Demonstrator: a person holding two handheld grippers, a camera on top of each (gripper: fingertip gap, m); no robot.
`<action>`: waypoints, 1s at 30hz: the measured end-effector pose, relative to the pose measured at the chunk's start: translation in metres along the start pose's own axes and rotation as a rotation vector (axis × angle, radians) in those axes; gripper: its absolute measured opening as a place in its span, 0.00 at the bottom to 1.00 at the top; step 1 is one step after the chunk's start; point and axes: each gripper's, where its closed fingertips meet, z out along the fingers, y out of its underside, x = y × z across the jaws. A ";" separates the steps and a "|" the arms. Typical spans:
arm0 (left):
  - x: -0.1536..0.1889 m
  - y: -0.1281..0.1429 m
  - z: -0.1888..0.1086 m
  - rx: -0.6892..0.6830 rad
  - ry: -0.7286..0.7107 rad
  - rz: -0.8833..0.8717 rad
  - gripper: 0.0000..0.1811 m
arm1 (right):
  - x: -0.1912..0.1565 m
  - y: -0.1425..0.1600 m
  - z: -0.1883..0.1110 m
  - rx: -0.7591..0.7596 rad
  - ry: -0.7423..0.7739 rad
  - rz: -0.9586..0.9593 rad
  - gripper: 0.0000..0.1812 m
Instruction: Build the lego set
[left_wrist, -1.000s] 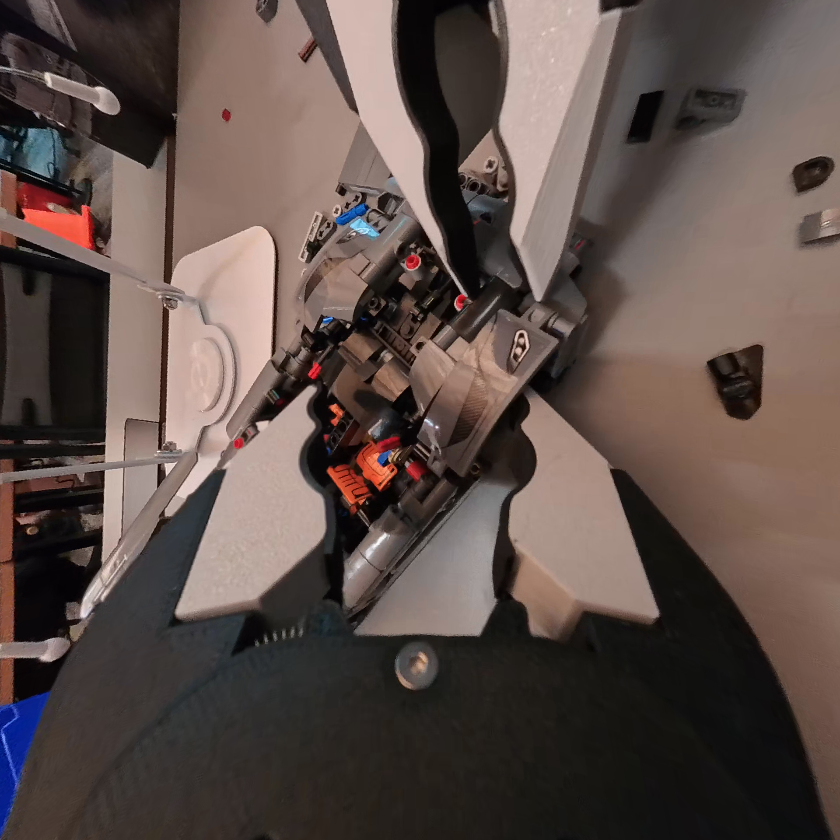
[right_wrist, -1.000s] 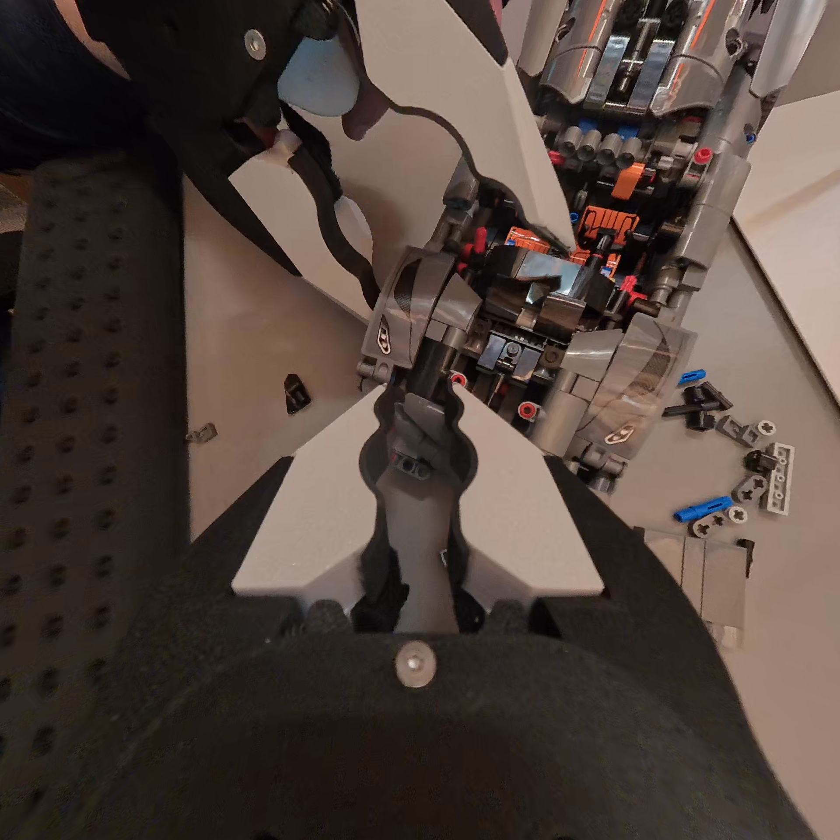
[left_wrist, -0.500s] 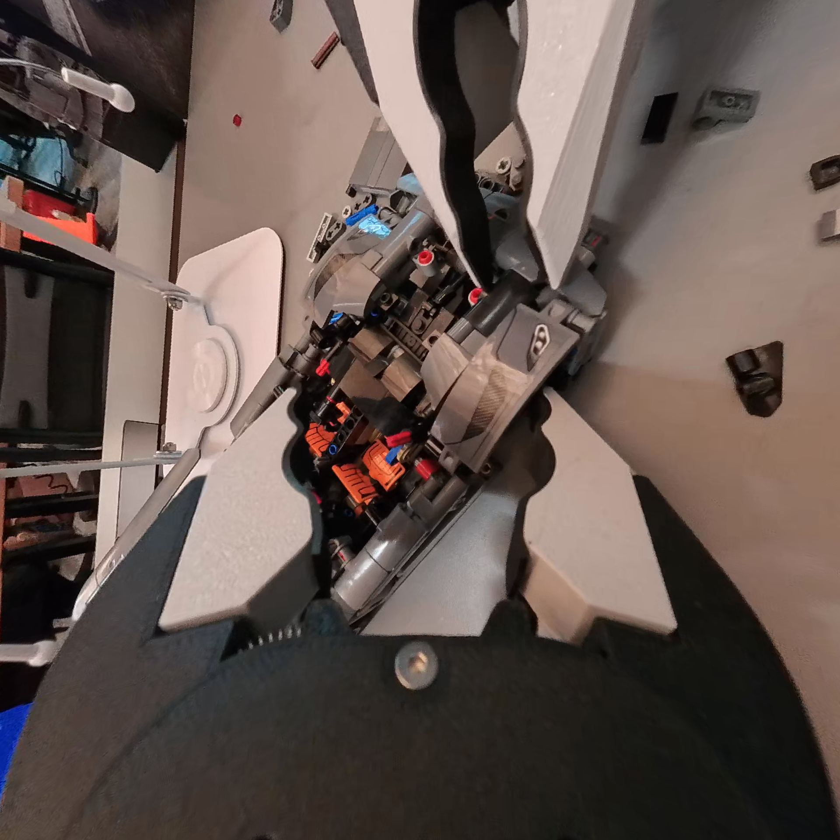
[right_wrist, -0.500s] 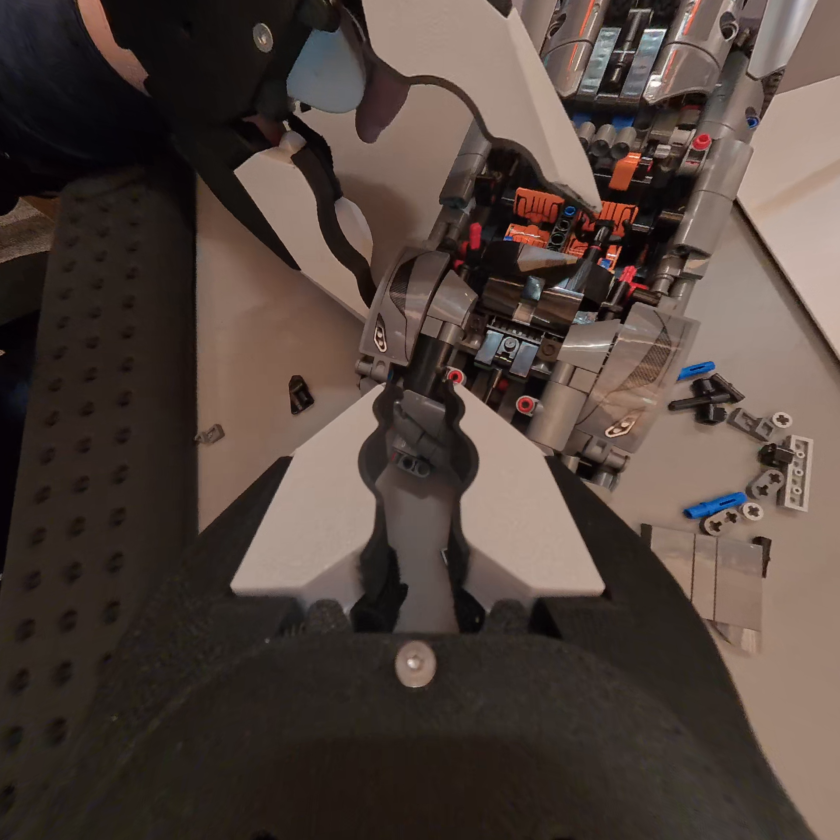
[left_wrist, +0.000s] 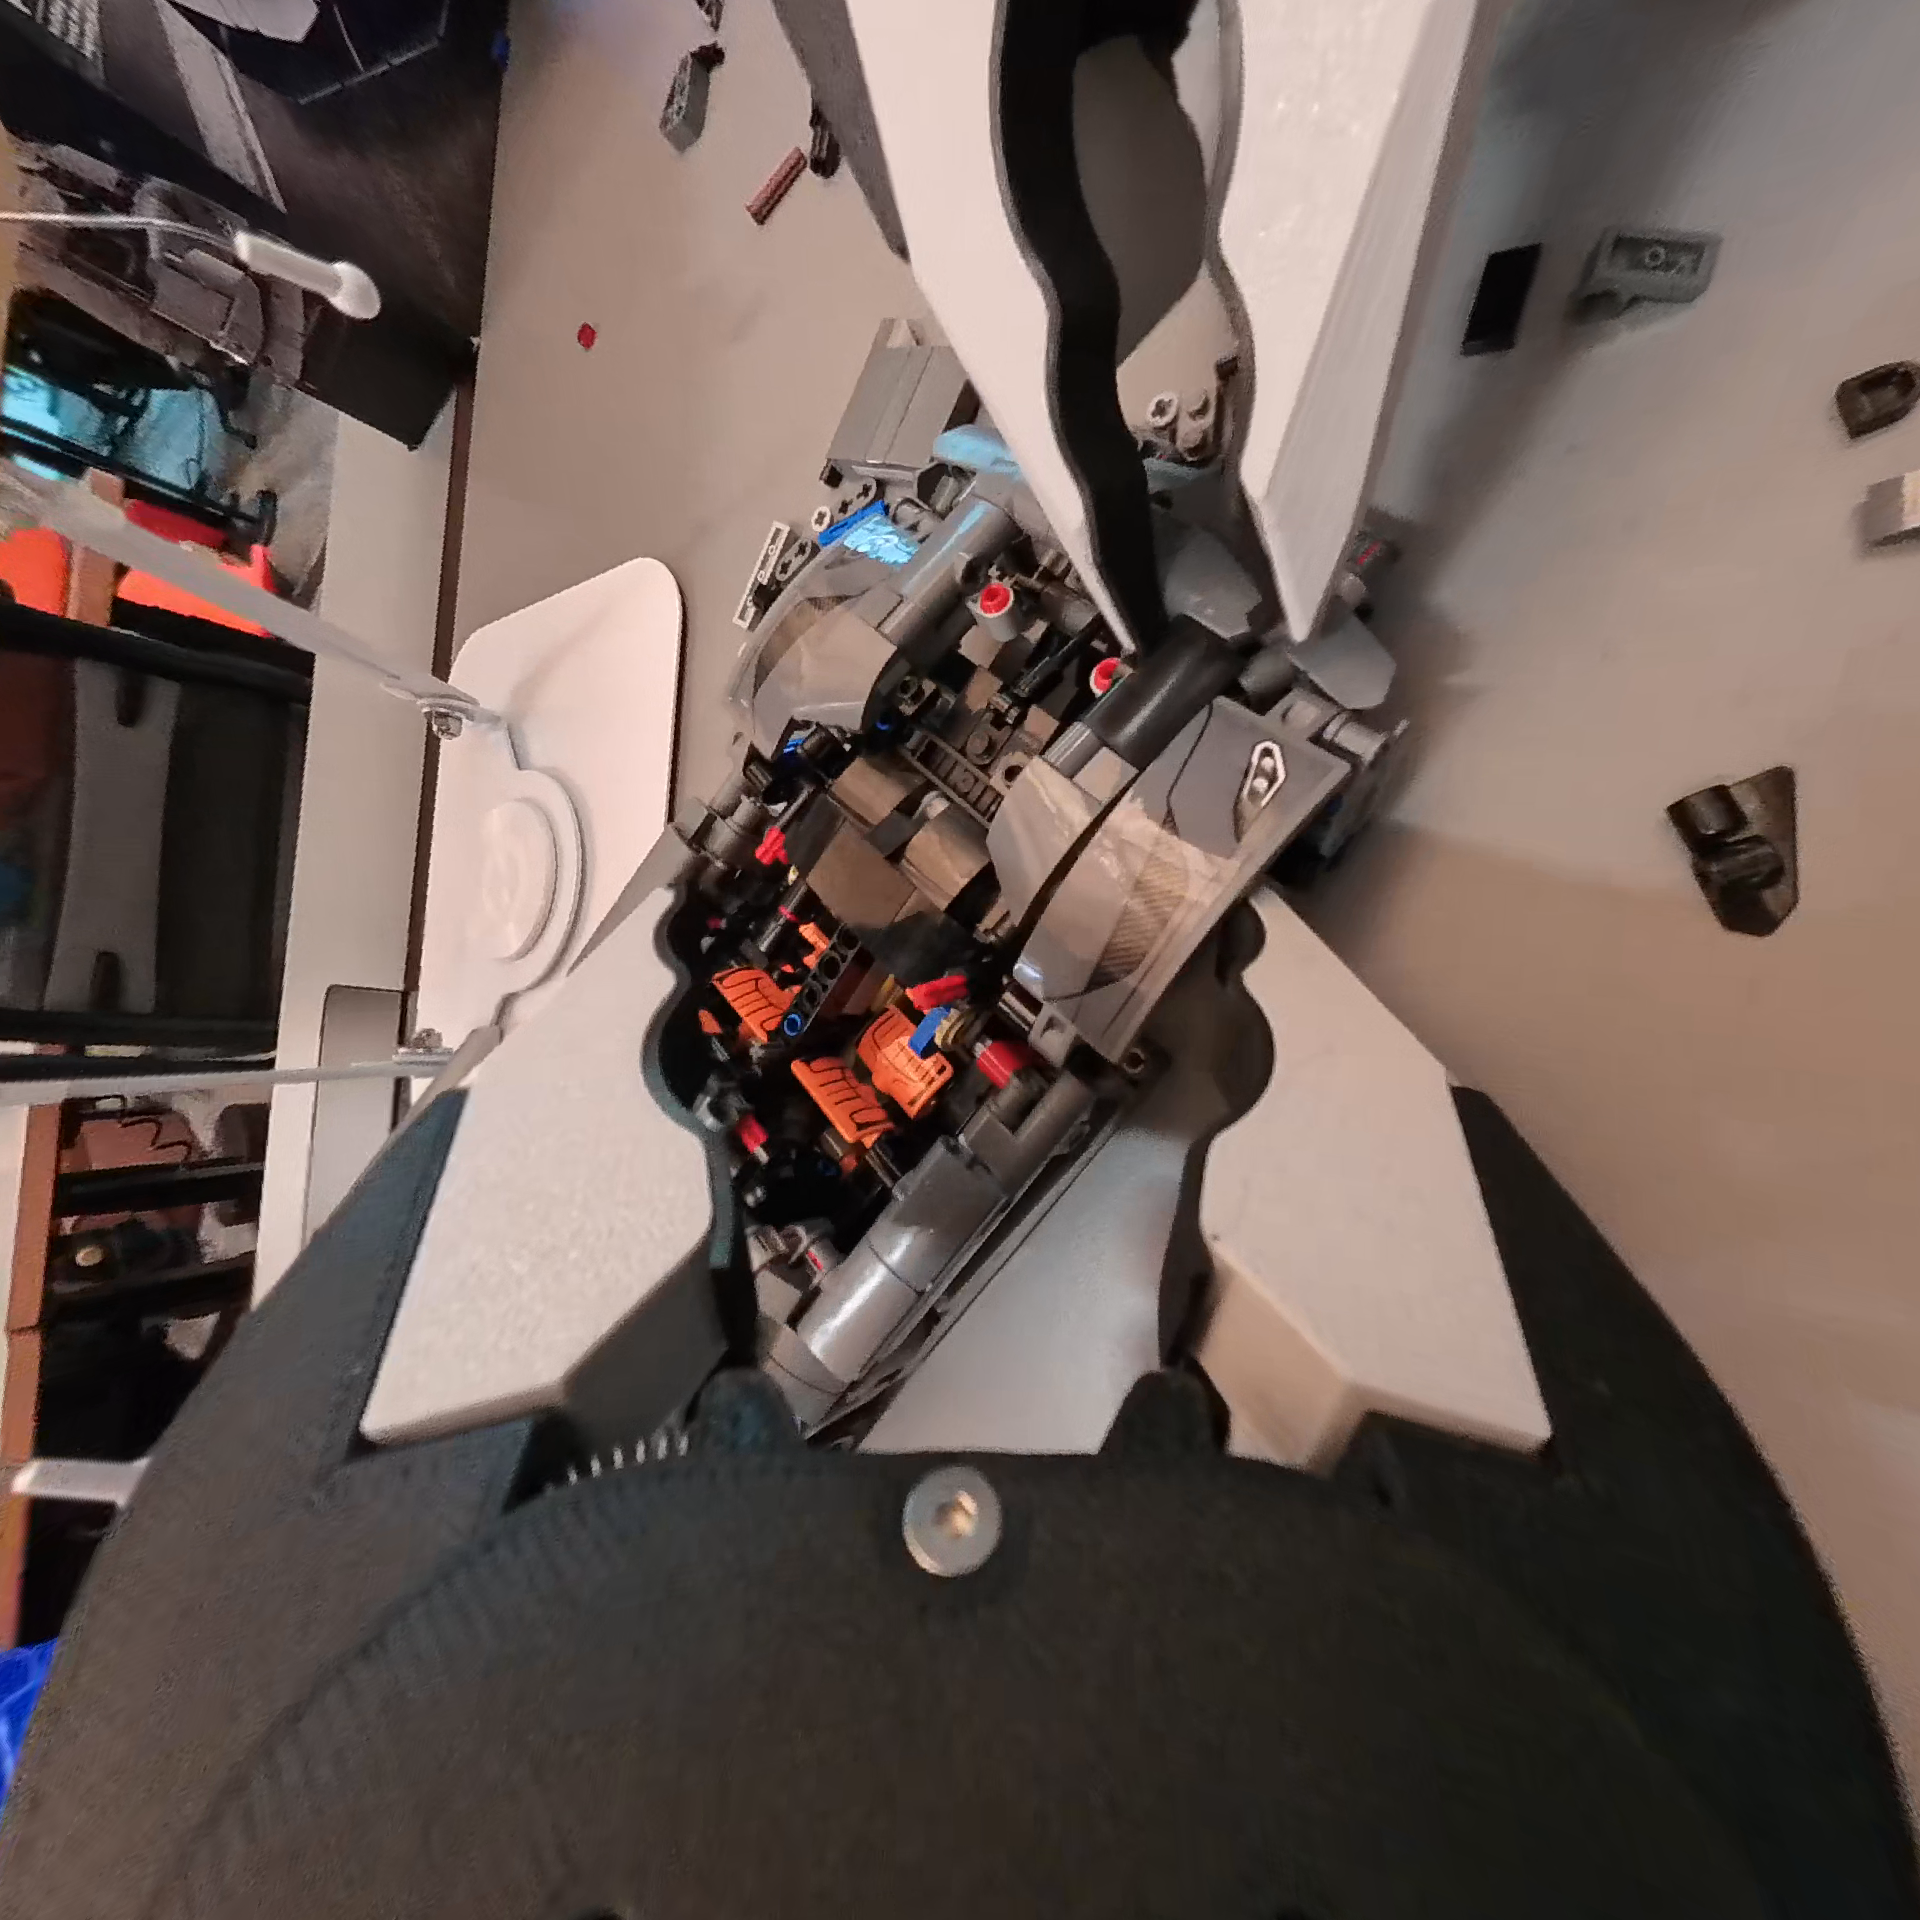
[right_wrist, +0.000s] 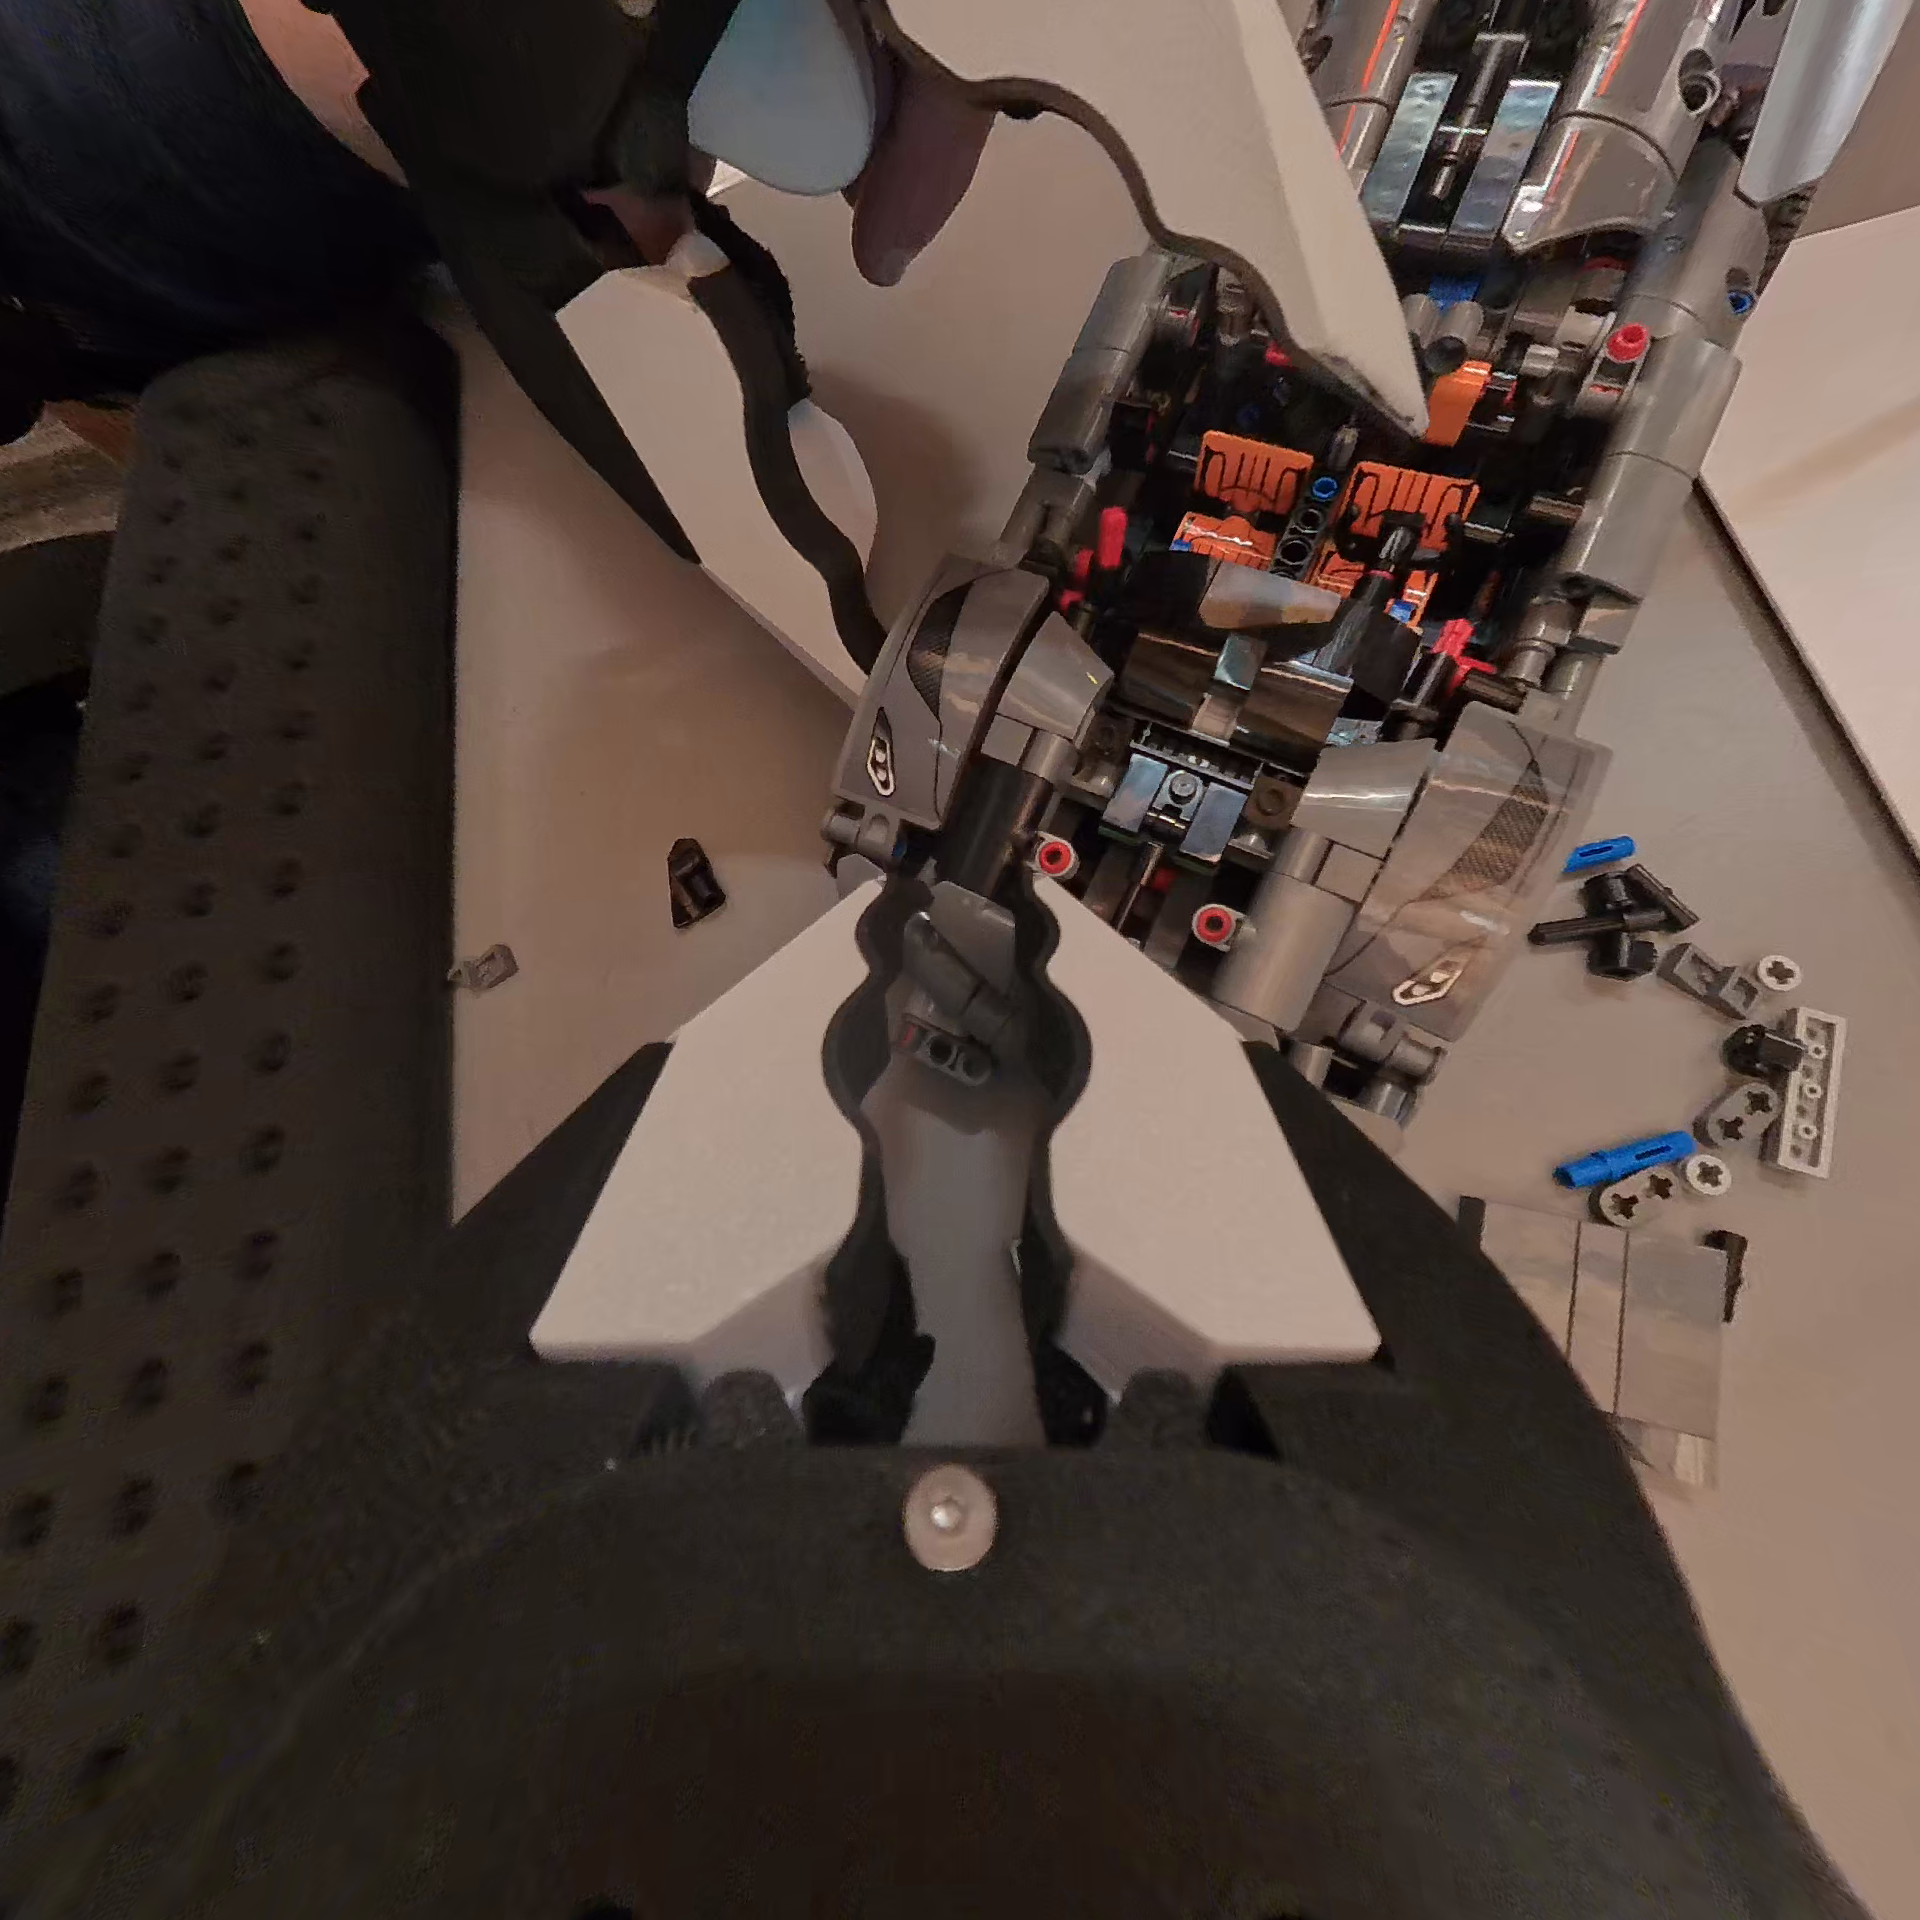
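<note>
The lego car (right_wrist: 1278, 665), glossy grey shell over orange seats, lies on the pale counter (right_wrist: 623, 748), its rear cut off. Left tongs (left_wrist: 956, 914) straddle its body, spread. Right tongs (right_wrist: 961, 904) pinch a small grey piece (right_wrist: 961, 987) at its nose.

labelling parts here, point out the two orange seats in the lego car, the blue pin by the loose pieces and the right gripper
orange seats (right_wrist: 1397, 497): right wrist view, backrest of the right-hand seat
blue pin (right_wrist: 1623, 1158): right wrist view, mid-shaft
right gripper (right_wrist: 958, 902): right wrist view, between its fingertips
</note>
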 end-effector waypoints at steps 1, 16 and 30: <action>0.000 0.001 0.001 -0.010 -0.006 0.014 0.53 | 0.000 0.000 0.000 -0.007 0.012 -0.020 0.11; -0.005 -0.008 -0.008 0.106 0.030 -0.096 0.47 | -0.002 -0.009 -0.005 0.015 0.070 -0.095 0.13; -0.008 -0.007 -0.012 0.143 0.081 -0.176 0.49 | -0.020 -0.017 0.001 0.025 0.040 -0.094 0.09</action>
